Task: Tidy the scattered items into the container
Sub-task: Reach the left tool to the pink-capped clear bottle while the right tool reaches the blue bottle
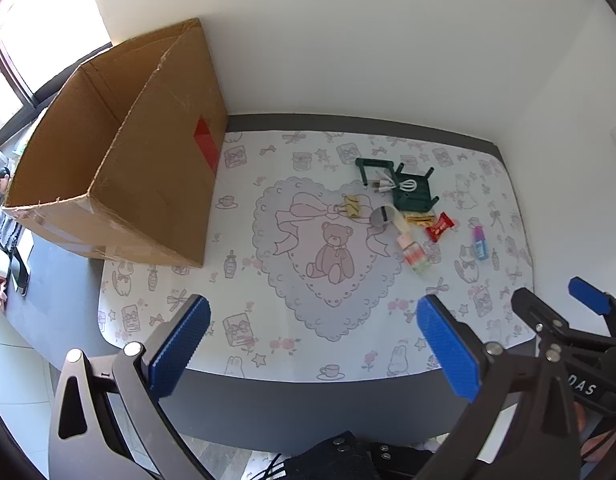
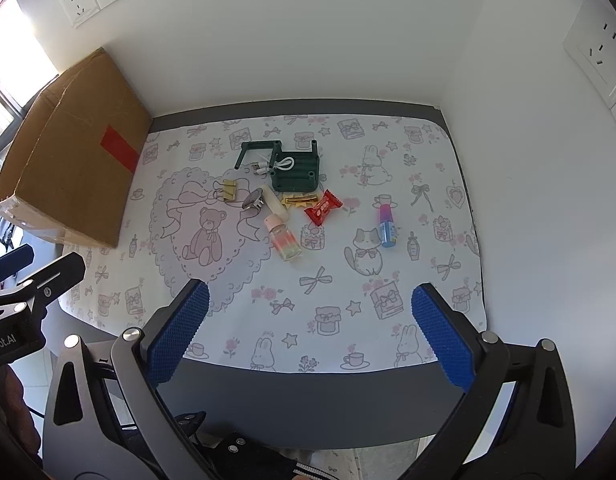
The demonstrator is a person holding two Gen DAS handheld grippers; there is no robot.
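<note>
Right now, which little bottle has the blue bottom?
The small bottle lying apart on the right, beside the cat drawing. The other bottle, nearer the heart, is clear with a pink cap.

Left gripper (image 1: 314,346): two flat blue pads with a fine knurled grid texture, each mounted on a black angular finger. Silver round screws at the finger pivots, triangular cut-outs in the black side links, a black block with small silver screws at the bottom centre. Right gripper (image 2: 308,332): same build, blue textured pads, black fingers, silver pivot screws, triangular cut-outs. In the left wrist view the right unit's body shows white lettering "DAS" on black; in the right wrist view the left unit's body reads "Robot.AI". A thin black cable runs beneath the left unit. Dark cuff (image 2: 308,470) with white stripes at the bottom edge.
</note>
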